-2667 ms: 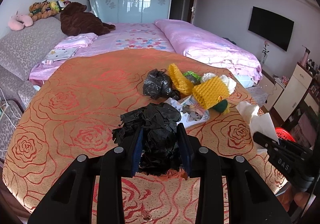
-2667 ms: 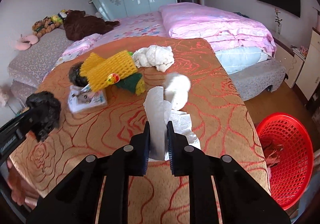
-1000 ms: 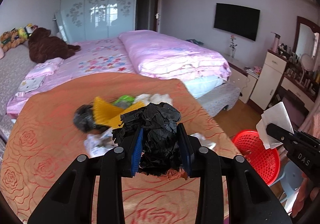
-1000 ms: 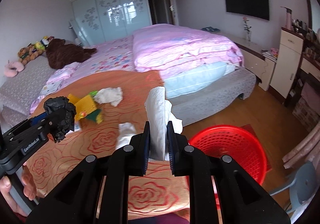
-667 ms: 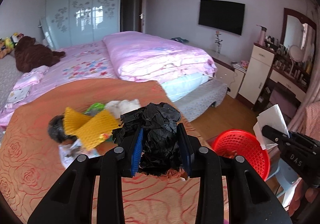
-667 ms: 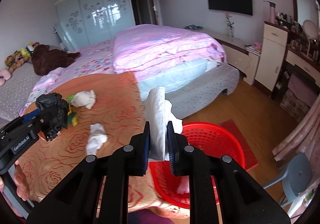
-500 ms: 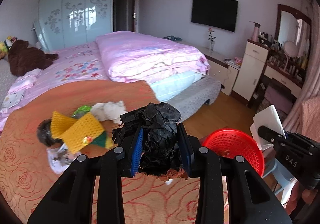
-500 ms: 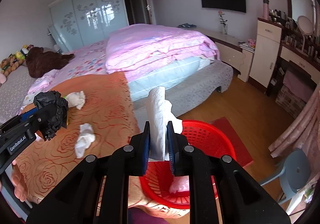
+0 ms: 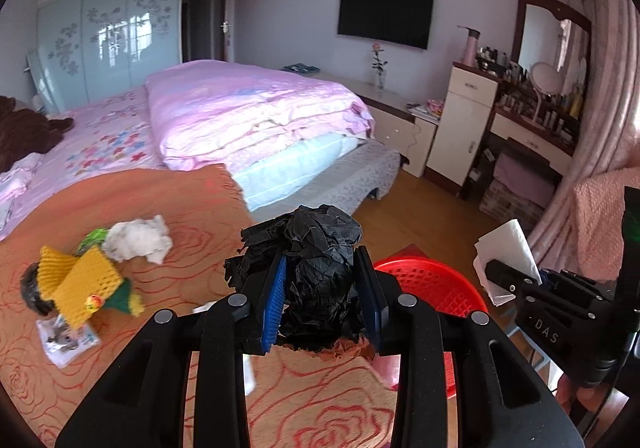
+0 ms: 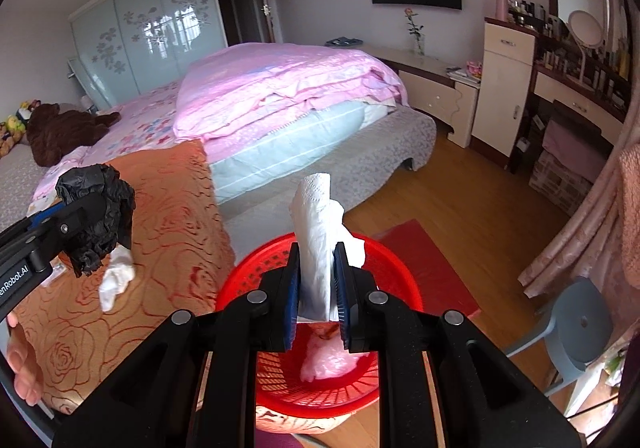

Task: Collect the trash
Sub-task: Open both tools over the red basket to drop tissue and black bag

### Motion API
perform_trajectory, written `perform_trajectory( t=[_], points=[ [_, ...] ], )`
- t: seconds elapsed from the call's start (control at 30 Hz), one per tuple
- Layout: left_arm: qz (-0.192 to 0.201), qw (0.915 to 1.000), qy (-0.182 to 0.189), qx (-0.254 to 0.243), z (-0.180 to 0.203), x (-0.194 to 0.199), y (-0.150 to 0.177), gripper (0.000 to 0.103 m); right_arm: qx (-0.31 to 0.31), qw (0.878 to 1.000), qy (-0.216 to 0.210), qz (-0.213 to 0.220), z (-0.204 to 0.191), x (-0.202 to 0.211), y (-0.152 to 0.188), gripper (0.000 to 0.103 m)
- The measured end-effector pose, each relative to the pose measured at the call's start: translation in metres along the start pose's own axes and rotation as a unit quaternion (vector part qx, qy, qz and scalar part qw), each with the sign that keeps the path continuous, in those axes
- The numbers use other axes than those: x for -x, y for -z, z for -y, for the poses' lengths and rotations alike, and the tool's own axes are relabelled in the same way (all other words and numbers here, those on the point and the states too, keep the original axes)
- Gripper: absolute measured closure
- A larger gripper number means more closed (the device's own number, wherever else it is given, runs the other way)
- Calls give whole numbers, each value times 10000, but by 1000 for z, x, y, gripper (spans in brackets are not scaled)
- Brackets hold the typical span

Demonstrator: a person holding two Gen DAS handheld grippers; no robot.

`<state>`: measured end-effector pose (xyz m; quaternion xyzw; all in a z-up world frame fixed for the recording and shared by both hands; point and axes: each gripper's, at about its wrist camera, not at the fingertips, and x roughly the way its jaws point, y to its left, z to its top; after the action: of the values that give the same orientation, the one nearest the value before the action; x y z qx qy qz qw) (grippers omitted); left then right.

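Note:
My left gripper [image 9: 320,288] is shut on a crumpled black plastic bag [image 9: 316,268], held above the orange rose-patterned table's right edge; it also shows in the right wrist view [image 10: 100,215]. My right gripper [image 10: 316,280] is shut on a white tissue [image 10: 316,232], held right over the red mesh basket [image 10: 384,272] on the floor. The basket [image 9: 432,284] holds pink trash [image 10: 328,360]. The right gripper with the tissue [image 9: 508,248] shows at the right of the left wrist view.
On the table [image 9: 192,207] lie a yellow foam net [image 9: 80,284], a white wad [image 9: 140,240], a small black bag [image 9: 30,288], a printed wrapper [image 9: 66,336] and a white tissue [image 10: 116,276]. A bed [image 10: 280,87], a dresser [image 10: 508,79] and a grey stool [image 10: 580,332] surround the basket.
Both grippers have swung right, away from the trash pile toward the basket. The right gripper with the tissue now hangs directly over the basket. Both grips are unchanged.

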<state>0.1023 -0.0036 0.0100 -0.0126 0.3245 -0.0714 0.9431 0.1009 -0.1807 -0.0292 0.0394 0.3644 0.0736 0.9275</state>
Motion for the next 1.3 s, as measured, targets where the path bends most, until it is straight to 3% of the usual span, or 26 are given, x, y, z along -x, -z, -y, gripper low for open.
perform_trajectory(
  t=[0.43, 0.77, 1.0, 1.17, 1.3],
  points=[
    [-388, 9980, 49, -498, 47, -48, 9, 71, -335, 9990, 162, -227, 34, -23, 12, 87],
    [-700, 9958, 58, -595, 55, -77, 19, 71, -387, 9986, 47, -370, 38, -37, 15, 85],
    [-772, 9955, 157, -519, 52, -82, 22, 61, -479, 9979, 5, -436, 42, -43, 15, 69],
    [-701, 9963, 151, -468, 50, -80, 20, 41, -518, 9978, -29, -414, 41, -43, 16, 55],
    [-703, 9968, 131, -365, 45, -79, 18, 38, -585, 9976, -17, -358, 42, -41, 15, 48]
  ],
)
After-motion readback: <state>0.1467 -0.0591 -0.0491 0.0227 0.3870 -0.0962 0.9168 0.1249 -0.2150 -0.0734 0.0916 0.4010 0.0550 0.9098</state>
